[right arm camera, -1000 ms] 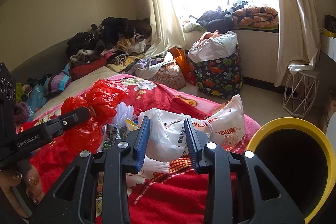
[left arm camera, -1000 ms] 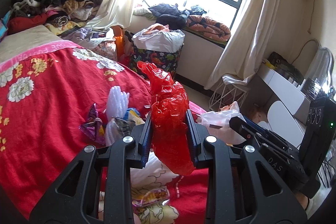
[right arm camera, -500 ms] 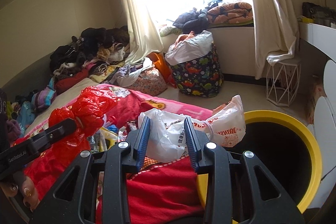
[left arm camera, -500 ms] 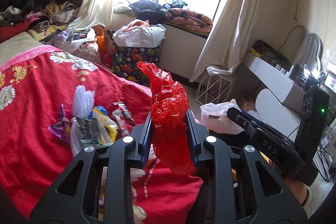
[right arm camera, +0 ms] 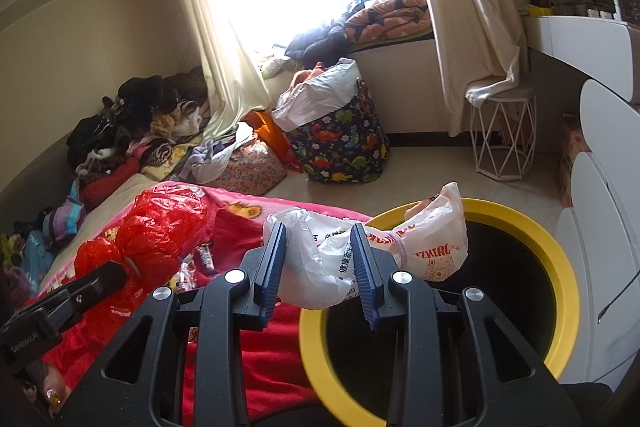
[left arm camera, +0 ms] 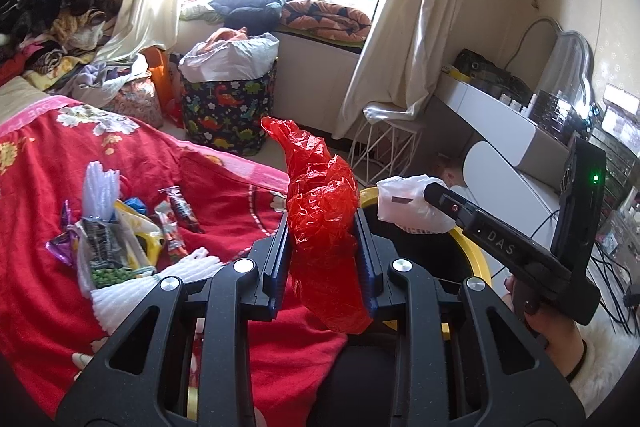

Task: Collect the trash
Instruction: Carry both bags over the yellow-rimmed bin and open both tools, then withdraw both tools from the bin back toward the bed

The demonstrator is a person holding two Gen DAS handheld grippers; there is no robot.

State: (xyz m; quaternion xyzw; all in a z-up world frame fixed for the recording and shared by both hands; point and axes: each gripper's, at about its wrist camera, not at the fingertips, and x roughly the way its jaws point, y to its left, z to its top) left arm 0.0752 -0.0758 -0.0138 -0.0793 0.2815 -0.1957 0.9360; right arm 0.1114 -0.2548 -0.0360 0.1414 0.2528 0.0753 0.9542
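My left gripper [left arm camera: 322,227] is shut on a crumpled red plastic bag [left arm camera: 320,211] and holds it above the bed's edge, beside the bin. The red bag also shows in the right wrist view [right arm camera: 160,227]. My right gripper [right arm camera: 318,247] is shut on a white printed plastic bag [right arm camera: 384,251], held over the open mouth of a yellow-rimmed black bin [right arm camera: 560,267]. In the left wrist view the white bag [left arm camera: 408,203] hangs from the right gripper above the bin rim [left arm camera: 476,259]. Several wrappers [left arm camera: 120,235] lie on the red blanket [left arm camera: 40,227].
A dinosaur-print hamper [right arm camera: 340,147] stands on the floor by the window. A white wire stool [right arm camera: 504,135] stands under the curtain. White drawers [right arm camera: 600,227] are right of the bin. Clothes are piled at the bed's far end [right arm camera: 132,127].
Both grippers have swung right, off the bed toward the bin, each with its bag. The white bag now hangs over the bin mouth; the wrappers have slid left in view.
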